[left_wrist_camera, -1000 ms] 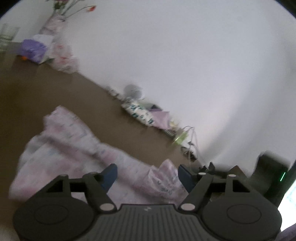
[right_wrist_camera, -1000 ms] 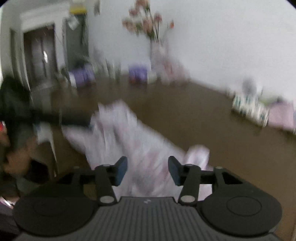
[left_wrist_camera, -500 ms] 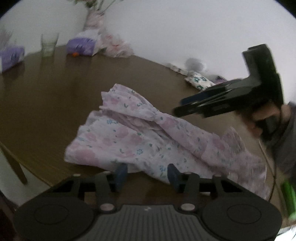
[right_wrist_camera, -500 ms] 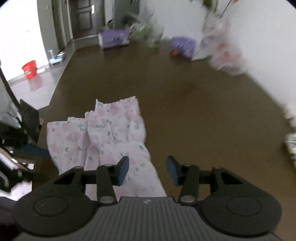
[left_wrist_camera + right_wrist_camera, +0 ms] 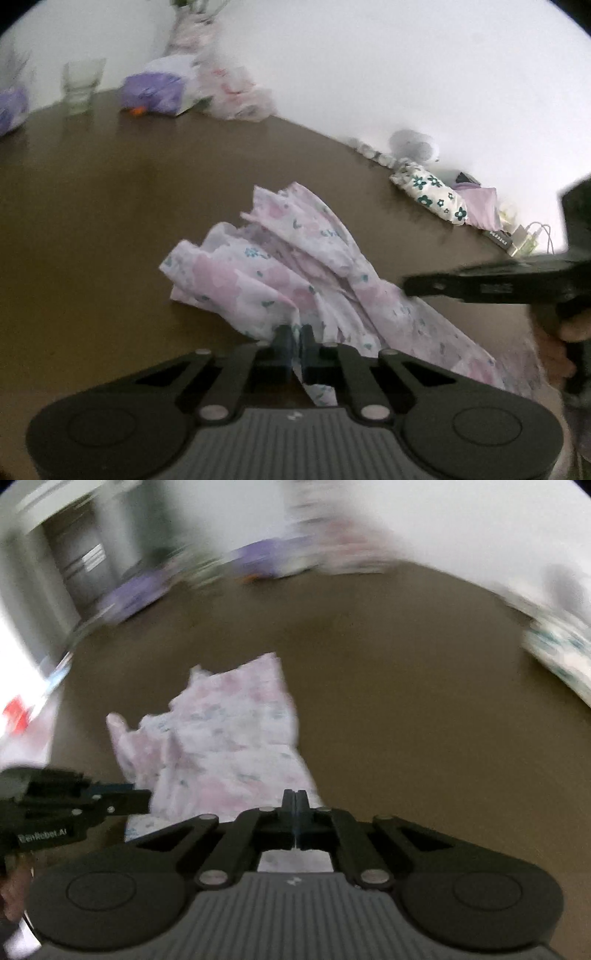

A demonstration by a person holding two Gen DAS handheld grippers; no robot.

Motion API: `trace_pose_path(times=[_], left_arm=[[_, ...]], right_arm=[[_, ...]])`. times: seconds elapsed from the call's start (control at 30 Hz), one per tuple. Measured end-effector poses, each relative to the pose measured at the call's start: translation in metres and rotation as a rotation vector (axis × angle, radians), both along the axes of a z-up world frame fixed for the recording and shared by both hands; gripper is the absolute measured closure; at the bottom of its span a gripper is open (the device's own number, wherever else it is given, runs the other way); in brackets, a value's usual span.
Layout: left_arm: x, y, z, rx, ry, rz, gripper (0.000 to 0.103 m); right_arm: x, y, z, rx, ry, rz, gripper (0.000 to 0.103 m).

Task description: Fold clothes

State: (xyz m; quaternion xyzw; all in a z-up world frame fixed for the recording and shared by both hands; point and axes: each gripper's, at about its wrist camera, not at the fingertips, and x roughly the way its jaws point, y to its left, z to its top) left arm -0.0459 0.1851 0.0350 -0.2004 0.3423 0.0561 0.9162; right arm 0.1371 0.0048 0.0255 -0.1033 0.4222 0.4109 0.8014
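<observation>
The left gripper (image 5: 294, 341) is clenching a bunched edge of the garment (image 5: 280, 273); the right gripper (image 5: 295, 805) is pinched closed at its other end, seemingly on cloth too. The garment is lying crumpled on the table (image 5: 92, 184), partly lifted, so no fold is showing yet and all the folding is remaining. Beyond the garment, a glass (image 5: 81, 86), purple packets (image 5: 155, 92) and a floral pouch (image 5: 430, 192) are sitting along the table's far edge by a white wall (image 5: 369, 55).

Thin floral cloth garment (image 5: 280, 266), crumpled, smooth glossy brown wooden table (image 5: 92, 177), clear glass tumbler (image 5: 82, 86) at ten o'clock
</observation>
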Motion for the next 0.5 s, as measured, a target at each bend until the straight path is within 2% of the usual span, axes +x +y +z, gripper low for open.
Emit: trace_pose_path(times=[0.1,0.2,0.3,0.33,0.37,0.4,0.47,0.5], left_arm=[[0.044,-0.011,0.002,-0.006,0.006,-0.08,0.1],[0.088,-0.025,0.005,-0.027,0.028,-0.161,0.094],[0.094,-0.041,0.013,-0.004,0.011,-0.18,0.087],[0.089,-0.046,0.017,-0.004,-0.01,-0.206,0.081],[0.082,-0.052,0.019,-0.005,-0.031,-0.24,0.068],[0.075,-0.058,0.021,-0.002,-0.044,-0.27,0.063],[0.06,-0.068,0.021,0.017,-0.046,-0.281,0.058],[0.055,-0.071,0.02,0.031,-0.046,-0.269,0.057]], right_arm=[[0.02,-0.055,-0.003,0.049,0.052,-0.262,0.103],[0.027,-0.115,-0.004,0.117,0.084,-0.52,0.103],[0.013,-0.166,-0.004,0.15,0.081,-0.725,0.103],[0.005,-0.179,-0.004,0.154,0.078,-0.777,0.1],[-0.004,-0.19,-0.003,0.168,0.073,-0.804,0.098],[-0.014,-0.197,-0.001,0.197,0.068,-0.79,0.097],[-0.023,-0.199,0.003,0.234,0.082,-0.684,0.058],[-0.024,-0.195,0.005,0.247,0.082,-0.609,0.052]])
